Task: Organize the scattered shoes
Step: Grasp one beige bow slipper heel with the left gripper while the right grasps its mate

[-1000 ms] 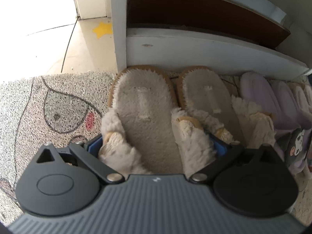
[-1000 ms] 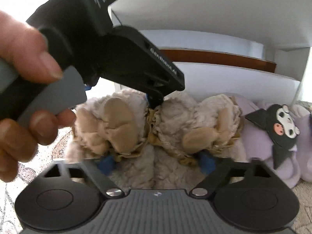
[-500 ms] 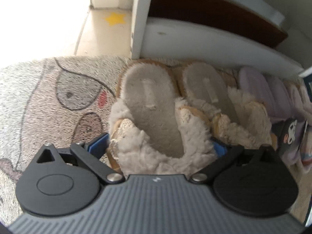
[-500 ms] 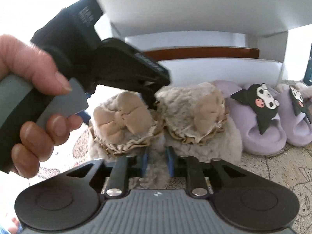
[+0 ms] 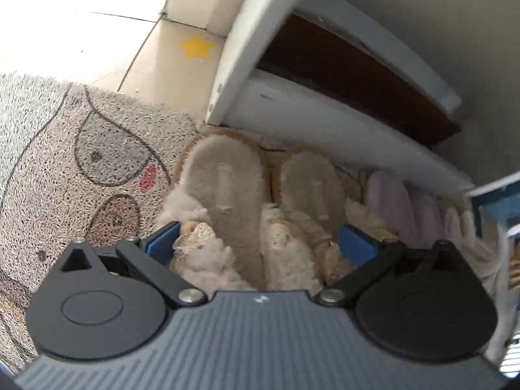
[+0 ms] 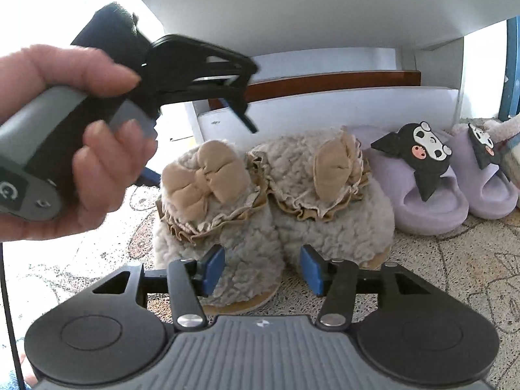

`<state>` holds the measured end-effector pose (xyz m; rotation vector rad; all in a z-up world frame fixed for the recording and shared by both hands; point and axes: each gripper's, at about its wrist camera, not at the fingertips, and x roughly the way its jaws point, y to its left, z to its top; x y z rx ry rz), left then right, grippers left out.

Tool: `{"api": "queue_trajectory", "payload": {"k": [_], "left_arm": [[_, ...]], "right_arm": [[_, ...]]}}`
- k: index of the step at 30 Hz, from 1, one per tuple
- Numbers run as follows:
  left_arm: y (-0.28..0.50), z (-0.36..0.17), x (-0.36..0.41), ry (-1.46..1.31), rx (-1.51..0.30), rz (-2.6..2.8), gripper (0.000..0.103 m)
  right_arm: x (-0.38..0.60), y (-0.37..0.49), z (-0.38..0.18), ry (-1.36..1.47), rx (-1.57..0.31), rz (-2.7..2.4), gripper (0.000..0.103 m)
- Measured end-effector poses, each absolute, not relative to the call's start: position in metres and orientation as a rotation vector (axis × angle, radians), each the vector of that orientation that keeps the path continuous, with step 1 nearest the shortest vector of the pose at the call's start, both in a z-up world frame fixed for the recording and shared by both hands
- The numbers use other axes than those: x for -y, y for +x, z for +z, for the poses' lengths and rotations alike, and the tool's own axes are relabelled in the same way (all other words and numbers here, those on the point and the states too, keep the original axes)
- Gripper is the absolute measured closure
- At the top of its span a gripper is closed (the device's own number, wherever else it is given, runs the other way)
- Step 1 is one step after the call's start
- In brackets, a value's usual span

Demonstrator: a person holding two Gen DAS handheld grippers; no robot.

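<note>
- The fluffy beige slippers [image 6: 273,201] stand paired on the mat [image 5: 65,149], heels against the white shoe rack [image 5: 325,123], beside the purple cartoon slippers [image 6: 429,175]: this pair looks placed.
- The right gripper [image 6: 261,269] is opening, pads clear of the toes; the left gripper [image 5: 260,243] stands apart, empty.
- Next: back off, find another stray.
- Only the right view shows the hand [image 6: 81,149] holding the left tool; only the left shows the insoles.

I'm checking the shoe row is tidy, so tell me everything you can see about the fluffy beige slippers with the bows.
The fluffy beige slippers are a matched pair in cream fleece, each with a tan padded bow over a ruffled frill and a tan sole edge. They sit upright, side by side and touching, on the patterned mat, heels toward the white shoe rack, beside lilac slides. Neither gripper grips them.
</note>
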<state>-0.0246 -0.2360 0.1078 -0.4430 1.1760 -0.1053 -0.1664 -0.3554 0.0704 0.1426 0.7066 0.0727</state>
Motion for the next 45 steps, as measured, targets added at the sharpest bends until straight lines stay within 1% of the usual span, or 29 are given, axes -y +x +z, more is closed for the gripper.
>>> {"api": "queue_trajectory", "payload": {"k": [6,10,13,17,19,23,25,26,27,32,34,35,36,37,38,39,40,42,45], "left_arm": [[-0.006,0.129,0.264,-0.364,-1.085,-0.033,0.000],[-0.019,0.131,0.271,-0.316,-1.084,-0.071,0.000],[-0.041,0.138,0.285,-0.212,-1.015,-0.136,0.000],[-0.044,0.141,0.301,-0.166,-0.970,-0.155,0.000],[-0.038,0.135,0.310,-0.148,-0.963,-0.151,0.000],[-0.033,0.130,0.334,-0.136,-0.953,-0.167,0.000],[-0.006,0.102,0.341,-0.110,-0.933,-0.175,0.000],[-0.005,0.099,0.349,-0.081,-0.921,-0.179,0.000],[0.001,0.088,0.352,-0.072,-0.925,-0.179,0.000],[0.019,0.080,0.349,-0.148,-0.990,-0.118,0.000],[0.024,0.079,0.346,-0.175,-1.026,-0.103,0.002],[0.027,0.077,0.348,-0.175,-1.036,-0.101,0.010],[0.028,0.077,0.349,-0.168,-1.042,-0.100,0.023],[0.029,0.075,0.352,-0.149,-1.054,-0.094,0.032],[0.029,0.074,0.355,-0.118,-1.062,-0.083,0.047],[0.029,0.074,0.355,-0.100,-1.065,-0.075,0.058],[0.029,0.073,0.353,-0.086,-1.071,-0.068,0.060],[0.029,0.075,0.346,-0.090,-1.080,-0.082,0.069],[0.029,0.078,0.338,-0.091,-1.109,-0.107,0.073]], "right_arm": [[0.358,-0.171,0.070,0.148,-0.709,0.067,0.039],[0.361,-0.174,0.068,0.168,-0.712,0.055,0.039],[0.359,-0.175,0.068,0.159,-0.715,0.058,0.038],[0.359,-0.179,0.065,0.154,-0.722,0.055,0.037],[0.361,-0.181,0.063,0.162,-0.724,0.052,0.036],[0.363,-0.181,0.060,0.163,-0.733,0.047,0.036],[0.363,-0.182,0.060,0.163,-0.736,0.049,0.036],[0.362,-0.183,0.060,0.158,-0.737,0.052,0.036],[0.362,-0.184,0.060,0.156,-0.738,0.055,0.035],[0.364,-0.187,0.060,0.162,-0.739,0.049,0.035],[0.366,-0.189,0.059,0.165,-0.742,0.046,0.035],[0.367,-0.190,0.059,0.167,-0.743,0.045,0.035],[0.367,-0.190,0.059,0.169,-0.743,0.044,0.035],[0.368,-0.190,0.059,0.172,-0.743,0.043,0.035],[0.368,-0.191,0.059,0.173,-0.744,0.043,0.035],[0.368,-0.192,0.059,0.173,-0.742,0.042,0.035],[0.368,-0.193,0.060,0.173,-0.740,0.041,0.035],[0.371,-0.196,0.062,0.175,-0.715,0.026,0.035],[0.374,-0.199,0.067,0.169,-0.676,0.011,0.036]]}}
